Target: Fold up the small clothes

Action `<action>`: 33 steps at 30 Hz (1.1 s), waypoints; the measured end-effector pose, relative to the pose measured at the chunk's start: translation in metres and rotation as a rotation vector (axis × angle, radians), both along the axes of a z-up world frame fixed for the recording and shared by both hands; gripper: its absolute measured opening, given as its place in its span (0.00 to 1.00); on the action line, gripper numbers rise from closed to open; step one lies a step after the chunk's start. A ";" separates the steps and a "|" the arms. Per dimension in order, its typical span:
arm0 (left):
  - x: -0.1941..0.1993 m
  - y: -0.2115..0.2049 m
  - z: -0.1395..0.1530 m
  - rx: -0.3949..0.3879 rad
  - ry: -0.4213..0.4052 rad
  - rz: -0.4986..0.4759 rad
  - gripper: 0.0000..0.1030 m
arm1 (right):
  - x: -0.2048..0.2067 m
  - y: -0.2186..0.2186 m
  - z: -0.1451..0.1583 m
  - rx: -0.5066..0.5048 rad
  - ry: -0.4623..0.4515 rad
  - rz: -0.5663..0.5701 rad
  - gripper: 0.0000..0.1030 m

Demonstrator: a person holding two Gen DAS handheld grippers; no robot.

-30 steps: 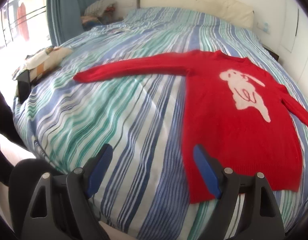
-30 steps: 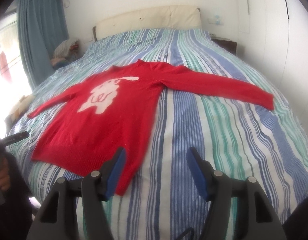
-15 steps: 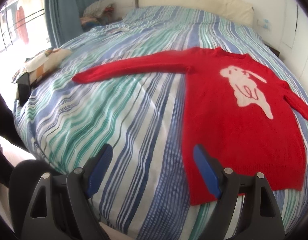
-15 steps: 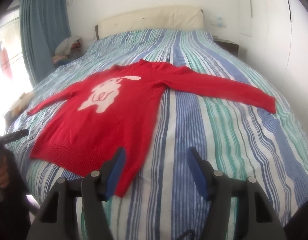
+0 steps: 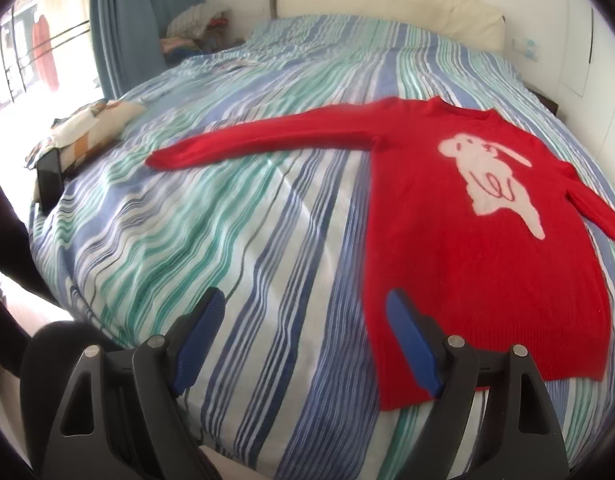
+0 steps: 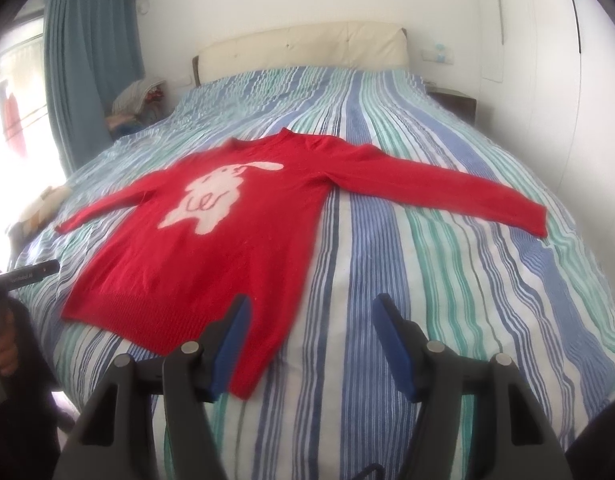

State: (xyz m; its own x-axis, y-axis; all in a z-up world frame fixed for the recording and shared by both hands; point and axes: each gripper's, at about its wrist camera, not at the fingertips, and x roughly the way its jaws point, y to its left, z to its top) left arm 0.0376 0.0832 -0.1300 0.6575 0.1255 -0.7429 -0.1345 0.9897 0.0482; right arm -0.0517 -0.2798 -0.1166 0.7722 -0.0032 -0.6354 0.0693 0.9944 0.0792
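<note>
Both grippers hovered with their jaws spread wide, gripping nothing.
The left gripper [image 5: 303,312] and the right gripper [image 6: 313,318] each pointed forward over the near edge of the bed, blue pads [image 5: 201,338] well apart; a hand [image 6: 1,344] showed at far left.

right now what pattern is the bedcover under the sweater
Stripes of blue, green and white on the bedcover; clearest in the right wrist view, beside the red sweater.
</note>
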 end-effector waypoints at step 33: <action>0.000 -0.006 -0.005 0.040 0.016 -0.008 0.87 | 0.000 -0.004 -0.001 0.013 0.009 0.001 0.61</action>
